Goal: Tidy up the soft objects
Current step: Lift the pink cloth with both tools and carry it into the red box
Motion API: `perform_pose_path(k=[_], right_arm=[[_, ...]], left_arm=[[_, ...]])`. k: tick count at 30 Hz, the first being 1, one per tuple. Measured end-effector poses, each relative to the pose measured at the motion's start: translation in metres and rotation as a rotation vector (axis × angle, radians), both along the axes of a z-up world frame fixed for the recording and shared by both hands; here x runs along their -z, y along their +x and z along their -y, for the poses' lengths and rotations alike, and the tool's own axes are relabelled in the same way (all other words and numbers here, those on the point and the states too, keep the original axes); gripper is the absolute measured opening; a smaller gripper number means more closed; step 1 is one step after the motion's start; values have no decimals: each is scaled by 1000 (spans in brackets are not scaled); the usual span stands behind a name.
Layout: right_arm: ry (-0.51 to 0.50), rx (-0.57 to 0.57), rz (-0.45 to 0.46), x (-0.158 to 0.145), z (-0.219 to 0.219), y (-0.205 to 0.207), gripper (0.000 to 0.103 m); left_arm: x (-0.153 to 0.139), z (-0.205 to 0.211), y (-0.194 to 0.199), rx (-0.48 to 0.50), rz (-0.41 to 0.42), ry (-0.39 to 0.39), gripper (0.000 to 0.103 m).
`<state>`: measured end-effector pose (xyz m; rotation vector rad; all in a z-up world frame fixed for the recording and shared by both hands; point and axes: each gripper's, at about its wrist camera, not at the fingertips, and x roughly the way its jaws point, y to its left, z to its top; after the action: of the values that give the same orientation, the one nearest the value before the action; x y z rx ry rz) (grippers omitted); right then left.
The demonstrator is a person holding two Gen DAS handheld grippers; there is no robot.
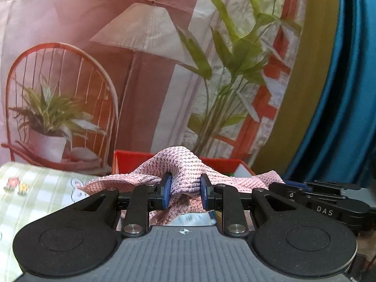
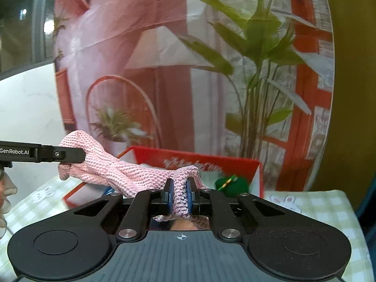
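Observation:
A pink knitted cloth (image 1: 181,164) is stretched between both grippers, above a red box. My left gripper (image 1: 185,193) is shut on one bunched end of it. My right gripper (image 2: 180,196) is shut on the other end (image 2: 182,188). In the right wrist view the cloth (image 2: 112,166) runs left to the left gripper's fingers (image 2: 68,155), which clamp it. In the left wrist view the right gripper's fingers (image 1: 303,185) reach in from the right at the cloth's edge.
A red open box (image 2: 195,158) stands on the green checked tablecloth (image 2: 329,211) behind the cloth, with a green bundle (image 2: 231,183) inside. A printed backdrop (image 1: 141,70) with chair, lamp and plants hangs behind. A blue curtain (image 1: 347,94) is at right.

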<state>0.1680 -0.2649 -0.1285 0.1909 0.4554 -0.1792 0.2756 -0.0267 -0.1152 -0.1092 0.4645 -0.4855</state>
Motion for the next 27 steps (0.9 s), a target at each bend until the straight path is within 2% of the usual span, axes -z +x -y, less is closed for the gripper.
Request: perform_pose_path(k=[7, 15, 18, 23, 27], right_arm=[[-24, 67, -45, 13, 22, 54, 10], [-7, 109, -181, 45, 41, 104, 10], [-15, 90, -254, 55, 45, 120, 10], [-25, 20, -386, 66, 40, 138, 10], [-16, 4, -441, 72, 37, 144, 10]], left_arm=[[12, 20, 56, -23, -26, 93, 26], [44, 48, 91, 10, -110, 221, 26], [56, 53, 101, 18, -143, 268, 26], [68, 54, 107, 41, -210, 293, 26], [74, 55, 109, 69, -250, 321, 26]])
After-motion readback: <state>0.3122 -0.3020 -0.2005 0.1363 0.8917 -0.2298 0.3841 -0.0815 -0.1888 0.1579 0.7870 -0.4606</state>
